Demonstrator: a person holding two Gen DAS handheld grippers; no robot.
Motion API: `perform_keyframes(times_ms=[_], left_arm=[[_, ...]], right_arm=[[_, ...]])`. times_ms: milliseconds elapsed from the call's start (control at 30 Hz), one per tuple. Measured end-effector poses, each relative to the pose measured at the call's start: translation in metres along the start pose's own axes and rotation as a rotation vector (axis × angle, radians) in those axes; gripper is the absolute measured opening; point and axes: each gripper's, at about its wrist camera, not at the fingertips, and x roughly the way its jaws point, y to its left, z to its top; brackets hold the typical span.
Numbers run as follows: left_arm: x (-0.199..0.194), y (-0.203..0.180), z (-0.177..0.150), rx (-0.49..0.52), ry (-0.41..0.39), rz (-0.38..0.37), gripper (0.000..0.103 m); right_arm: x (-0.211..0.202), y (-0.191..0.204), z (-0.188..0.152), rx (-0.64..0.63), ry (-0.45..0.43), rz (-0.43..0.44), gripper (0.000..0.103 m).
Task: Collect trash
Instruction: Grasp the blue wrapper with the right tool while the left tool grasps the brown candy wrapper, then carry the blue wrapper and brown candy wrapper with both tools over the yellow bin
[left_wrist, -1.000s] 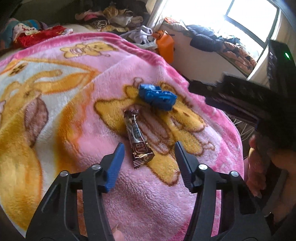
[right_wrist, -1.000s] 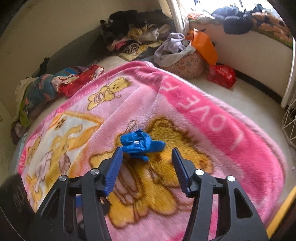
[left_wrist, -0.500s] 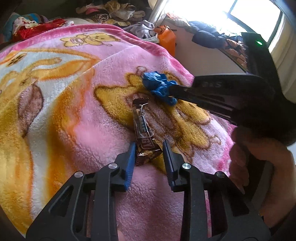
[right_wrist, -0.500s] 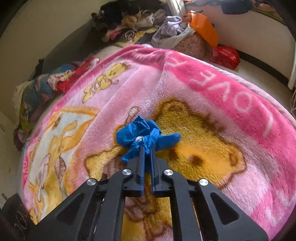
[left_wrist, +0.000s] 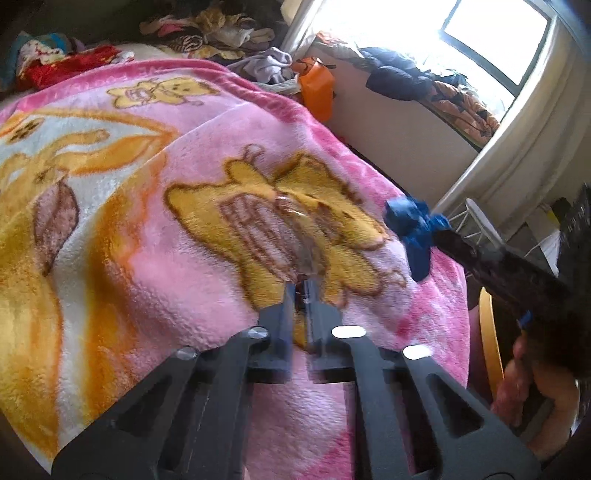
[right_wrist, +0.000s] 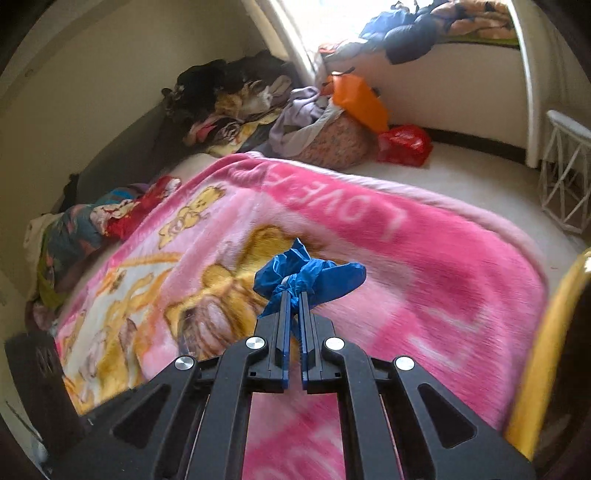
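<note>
A: Between my left gripper (left_wrist: 300, 286) jaws, pinched closed, sits the wrapper (left_wrist: 295, 236), its length running straight ahead over the blanket (left_wrist: 147, 240).

B: And your right?

A: My right gripper (right_wrist: 291, 295) clamps the blue wad (right_wrist: 308, 275), lifted near the bed's edge.

Two hand-held grippers: the left hand-held gripper (left_wrist: 301, 288) and the right hand-held gripper (right_wrist: 292, 299). One crumpled blue wad of trash (right_wrist: 308, 275), pinched in the right one. One snack wrapper (left_wrist: 299, 236), badly blurred, caught at the tips of the left one. One pink cartoon blanket (right_wrist: 424, 266) across one bed (right_wrist: 461, 177). One orange bag (right_wrist: 360, 101) and one red bag (right_wrist: 404, 144) at the far edge. One white wire rack (right_wrist: 565, 177) at the right. One window (left_wrist: 491, 40). One person's hand (left_wrist: 528, 387) in the left wrist view. Loose clothes heaped in several piles, too tangled to count.
</note>
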Motion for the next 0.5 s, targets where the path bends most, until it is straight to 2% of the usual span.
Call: perform_keyframes(times_ms=[500], left_arm=[[-0.029, -0.054, 0.003, 0.095, -0.052, -0.086, 0.003]], right_arm=[[-0.087, -0.032, -0.008, 0.021, -0.134, -0.076, 0.004]])
